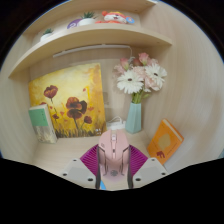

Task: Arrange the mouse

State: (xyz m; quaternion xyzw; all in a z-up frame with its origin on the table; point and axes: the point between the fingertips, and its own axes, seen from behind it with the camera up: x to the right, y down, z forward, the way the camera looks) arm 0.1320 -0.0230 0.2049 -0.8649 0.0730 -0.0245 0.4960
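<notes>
I see the mouse (113, 152) at lower centre, the painting (65, 101) upper left behind it, and the vase (134, 117) right of the painting.

No text, label, brand, number or sign is showing clearly enough to read. The orange book (165, 140) leaning beside the vase (134, 118) is carrying pale marks on its cover, but they are staying too small to make out. The flower painting (66, 101) and the teal book (42, 122) next to it are showing no legible lettering, and the mouse (113, 150) is bearing no readable logo.
</notes>
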